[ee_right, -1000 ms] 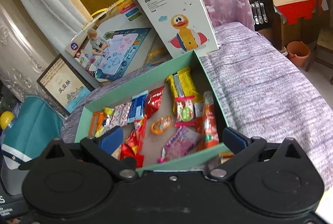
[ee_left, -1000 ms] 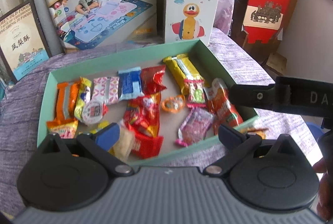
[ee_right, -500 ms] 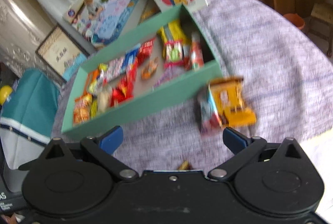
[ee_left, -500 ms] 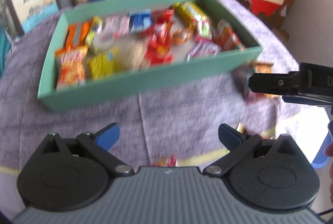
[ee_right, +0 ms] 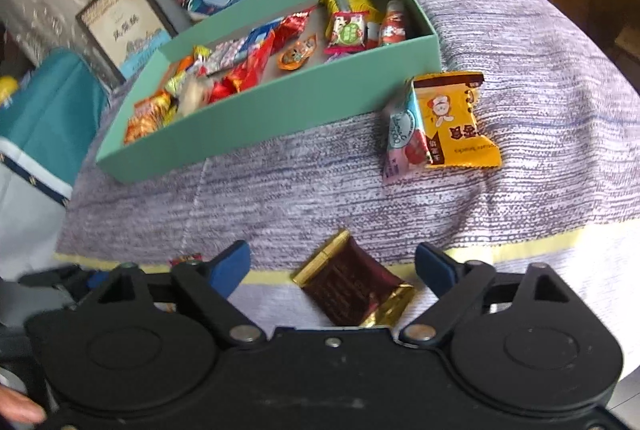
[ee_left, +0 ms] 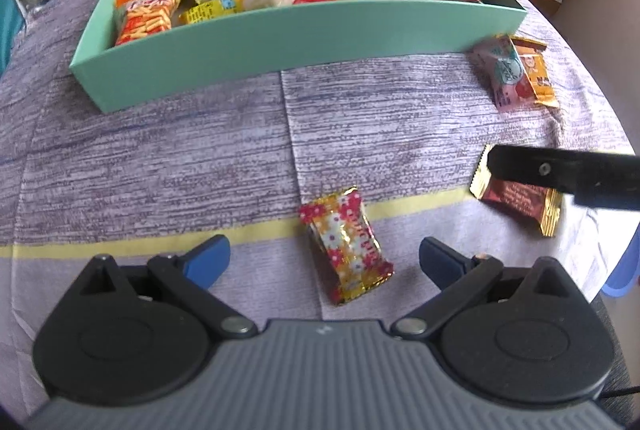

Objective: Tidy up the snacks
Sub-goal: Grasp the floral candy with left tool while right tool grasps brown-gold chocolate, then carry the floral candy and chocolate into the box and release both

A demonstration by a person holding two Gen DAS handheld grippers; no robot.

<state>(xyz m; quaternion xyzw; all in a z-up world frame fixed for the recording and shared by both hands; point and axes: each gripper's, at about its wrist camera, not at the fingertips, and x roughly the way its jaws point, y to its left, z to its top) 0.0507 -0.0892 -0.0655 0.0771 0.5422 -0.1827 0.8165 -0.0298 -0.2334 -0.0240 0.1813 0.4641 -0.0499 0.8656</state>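
Two tools are being seen up close. The left gripper [ee_left: 322, 258] is being shown with a grey ridged body, two big black round parts, silver screws and blue fingertips [ee_left: 208, 260]. The right gripper [ee_right: 332, 268] is being shown all black and a bit scuffed, with the same silver screws and blue tips.

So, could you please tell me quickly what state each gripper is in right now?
Left gripper: open, straddling the floral foil-wrapped candy, not gripping.
Right gripper: jaws closing around the dark brown gold-edged chocolate packet, pads not touching.
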